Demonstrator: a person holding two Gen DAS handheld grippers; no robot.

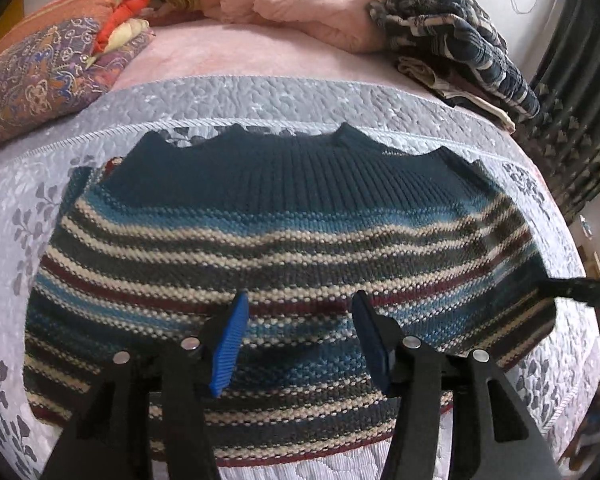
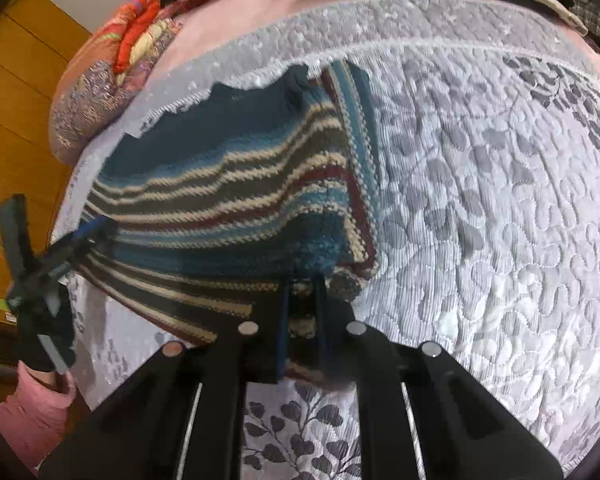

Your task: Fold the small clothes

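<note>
**A:** Where does the fold stand right now?

**B:** You're partway in. The striped sweater [image 1: 284, 248] lies on the grey quilted cover [image 1: 260, 100] near the bed's front edge, its dark ribbed band toward the far side. In the right wrist view its right side is already doubled over, with a sleeve or side panel laid along that fold, so it looks like a compact rectangle rather than a spread garment.

**A:** And your two tools?

**B:** Your left hand-held gripper [image 1: 298, 340] hovers over the middle of the knit with its blue pads [image 1: 230, 344] spread apart, gripping nothing. Your right hand-held gripper [image 2: 302, 328] is clenched on the near right corner of the sweater; striped fabric sits pinched between its fingers and the corner looks slightly lifted.

**A:** What's left?

**B:** I'd judge you have at least one more fold to make, likely bringing the held corner across or up, then smoothing. You also have the piled clothes [image 1: 452, 28] at the bed's far right corner, which look unfolded.
</note>
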